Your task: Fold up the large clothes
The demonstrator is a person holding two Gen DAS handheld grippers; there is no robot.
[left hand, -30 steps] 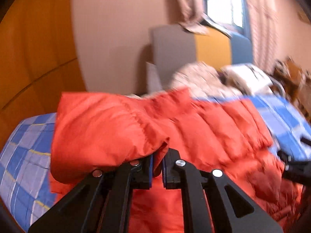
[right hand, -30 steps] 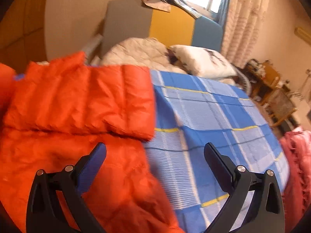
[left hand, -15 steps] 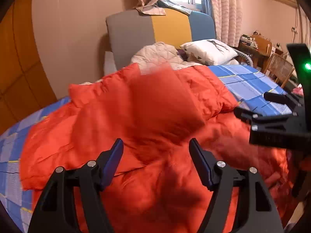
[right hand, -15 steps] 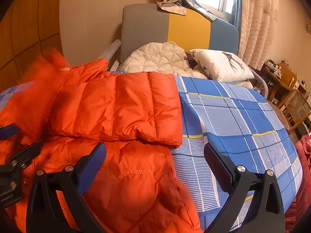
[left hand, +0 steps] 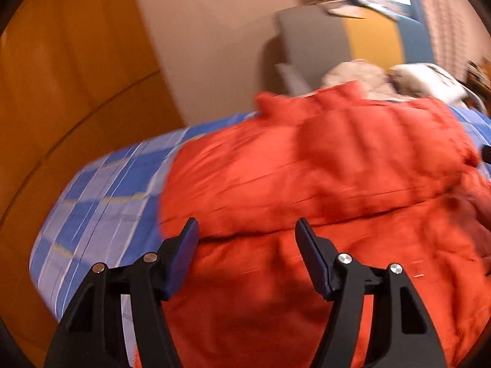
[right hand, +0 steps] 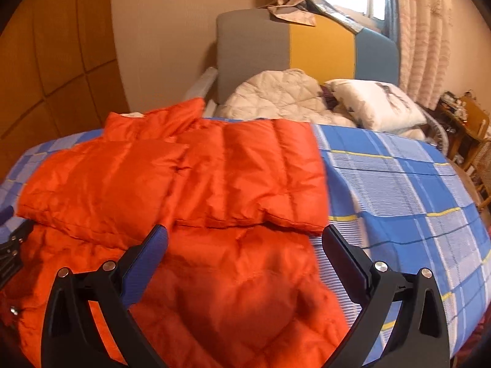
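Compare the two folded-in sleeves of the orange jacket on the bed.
In the right wrist view, the left sleeve lies on top, overlapping the right sleeve. The left sleeve slants up toward the collar; the right sleeve lies more squarely across the orange jacket. Both are puffy, quilted, folded across the chest, and no tongs hold them.

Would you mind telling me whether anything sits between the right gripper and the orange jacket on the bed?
Nothing visible does. The right gripper is open just above the orange puffer jacket, which lies on the blue plaid bedsheet. The white pillow and the quilted blanket lie beyond the jacket, near the headboard.
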